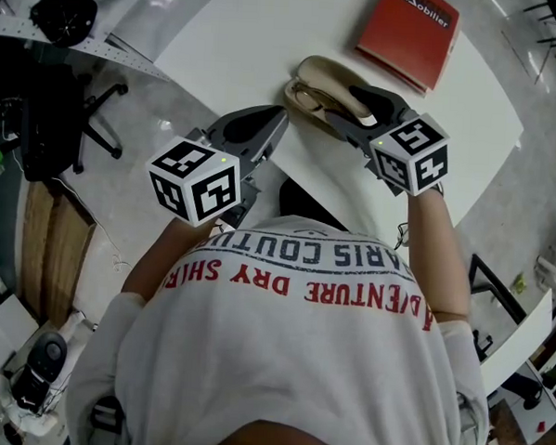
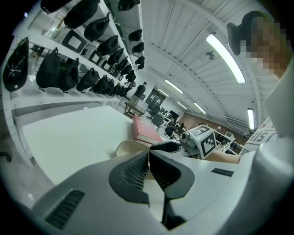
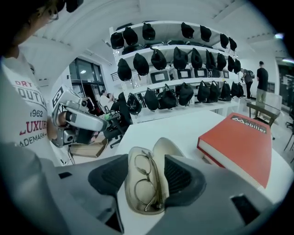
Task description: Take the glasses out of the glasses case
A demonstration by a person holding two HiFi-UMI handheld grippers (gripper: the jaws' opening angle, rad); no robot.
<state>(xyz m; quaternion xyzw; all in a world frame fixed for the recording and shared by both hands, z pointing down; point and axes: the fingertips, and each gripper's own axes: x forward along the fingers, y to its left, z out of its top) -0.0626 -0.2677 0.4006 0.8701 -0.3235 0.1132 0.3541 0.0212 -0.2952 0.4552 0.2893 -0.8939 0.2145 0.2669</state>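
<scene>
the glasses (image 3: 146, 186) lie folded in the open glasses case (image 3: 132, 195) on the desk (image 3: 183, 124), the red book (image 3: 239, 142) right of the case. closing now could pinch the case walls, not the frame, and drag it. the right claw (image 3: 149, 176) is spread wide astride the case, gripping nothing; the left claw (image 2: 149, 167), left of the case, is pressed together and empty.
</scene>
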